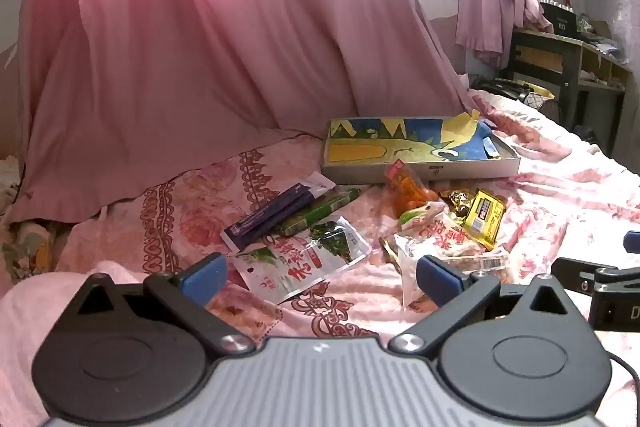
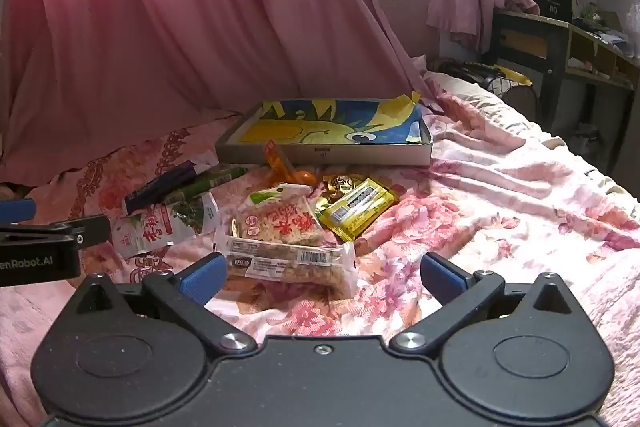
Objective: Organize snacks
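Observation:
Several snack packets lie scattered on a pink floral bedspread (image 2: 500,195). A flat open box (image 1: 472,169) with a yellow and blue cartoon lining sits behind them. Among the snacks are a clear rice-cracker pack (image 2: 288,247), a yellow packet (image 2: 356,207), a green-and-white pickle pouch (image 1: 304,259), a purple stick pack (image 1: 272,215), a green stick (image 1: 320,211) and an orange packet (image 1: 408,189). My left gripper (image 1: 318,277) hovers open just short of the pickle pouch, nothing between its blue pads. My right gripper (image 2: 322,277) is open too, the cracker pack lying just ahead of its left fingertip.
A pink curtain (image 1: 200,47) hangs along the far side of the bed. A dark desk with shelves (image 2: 560,47) stands at the back right under a window. A dark bag (image 1: 508,89) lies at the bed's far end. Bare bedspread stretches to the right of the snacks.

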`<action>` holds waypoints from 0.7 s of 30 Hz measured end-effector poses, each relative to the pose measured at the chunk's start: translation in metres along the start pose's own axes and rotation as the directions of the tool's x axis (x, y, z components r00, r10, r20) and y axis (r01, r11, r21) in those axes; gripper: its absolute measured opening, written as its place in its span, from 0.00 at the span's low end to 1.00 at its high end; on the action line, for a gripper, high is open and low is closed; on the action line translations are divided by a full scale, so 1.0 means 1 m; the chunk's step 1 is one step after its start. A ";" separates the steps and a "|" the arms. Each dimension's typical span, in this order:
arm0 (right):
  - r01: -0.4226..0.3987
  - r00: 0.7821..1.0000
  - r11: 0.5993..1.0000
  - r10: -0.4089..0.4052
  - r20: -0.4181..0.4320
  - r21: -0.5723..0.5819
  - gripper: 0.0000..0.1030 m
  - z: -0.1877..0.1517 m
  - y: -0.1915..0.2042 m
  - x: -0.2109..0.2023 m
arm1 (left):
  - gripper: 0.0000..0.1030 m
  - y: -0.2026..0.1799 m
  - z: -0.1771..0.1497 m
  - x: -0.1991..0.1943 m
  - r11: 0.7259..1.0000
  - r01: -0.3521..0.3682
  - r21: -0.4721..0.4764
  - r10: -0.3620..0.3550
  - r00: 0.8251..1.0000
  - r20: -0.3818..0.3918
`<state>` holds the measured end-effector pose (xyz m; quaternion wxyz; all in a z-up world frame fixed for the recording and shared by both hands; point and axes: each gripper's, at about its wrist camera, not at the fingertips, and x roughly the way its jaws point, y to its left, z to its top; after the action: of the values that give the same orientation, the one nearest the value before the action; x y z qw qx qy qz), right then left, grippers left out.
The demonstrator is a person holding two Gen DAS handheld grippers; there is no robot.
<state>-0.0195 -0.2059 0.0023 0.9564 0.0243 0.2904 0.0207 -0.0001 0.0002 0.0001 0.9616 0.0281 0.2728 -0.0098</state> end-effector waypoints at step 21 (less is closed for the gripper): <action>0.007 1.000 1.000 -0.007 -0.006 -0.010 1.00 -0.001 0.001 0.001 | 1.00 0.000 0.000 0.000 1.000 -0.004 0.008 0.004 1.000 -0.004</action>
<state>-0.0186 -0.2046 0.0011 0.9557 0.0185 0.2931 0.0190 0.0000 0.0000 0.0000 0.9609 0.0325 0.2747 -0.0088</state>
